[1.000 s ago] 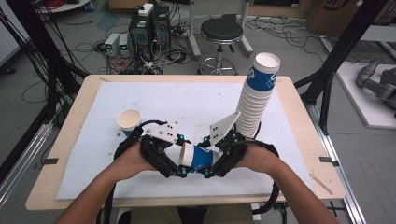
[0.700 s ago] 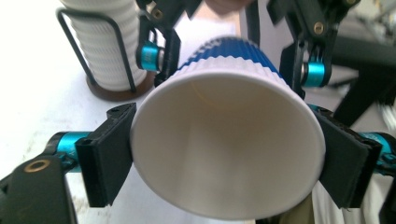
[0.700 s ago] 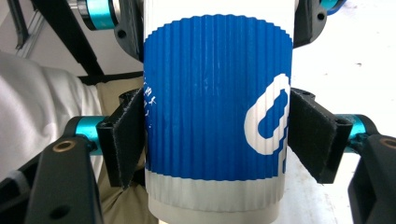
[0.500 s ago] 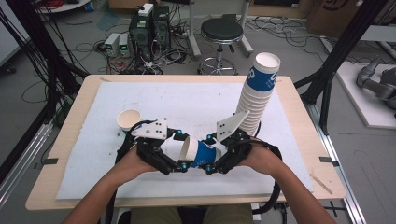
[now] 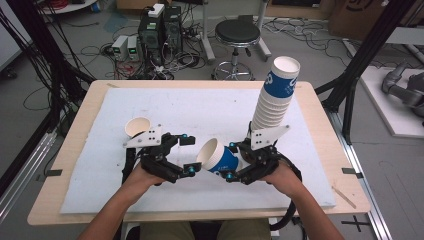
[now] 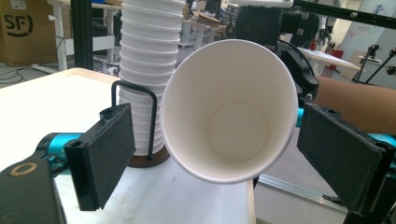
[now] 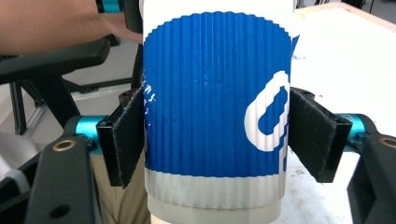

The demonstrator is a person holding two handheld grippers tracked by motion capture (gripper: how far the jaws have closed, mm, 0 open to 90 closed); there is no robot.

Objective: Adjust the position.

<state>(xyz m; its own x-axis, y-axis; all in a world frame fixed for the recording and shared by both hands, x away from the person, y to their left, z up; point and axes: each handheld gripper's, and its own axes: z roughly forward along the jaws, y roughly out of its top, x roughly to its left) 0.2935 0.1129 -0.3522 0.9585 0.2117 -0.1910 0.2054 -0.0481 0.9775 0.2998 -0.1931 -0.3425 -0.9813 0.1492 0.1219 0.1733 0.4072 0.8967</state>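
Handover step — right gripper (image 5: pixel 231 161) clamps the blue cup (image 5: pixel 218 158), left gripper (image 5: pixel 189 154) jaws just opened clear of its rim — next, place it.

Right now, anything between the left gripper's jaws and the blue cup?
Nothing visible. The left gripper is open, its jaws apart on either side of the blue cup's open mouth without touching it. The right gripper clamps the cup's body.

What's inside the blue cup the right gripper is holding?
Nothing: the left gripper view looks into the blue cup, showing bare white walls and bottom. The right gripper clamps its outside. A small strip under the near rim is hidden.
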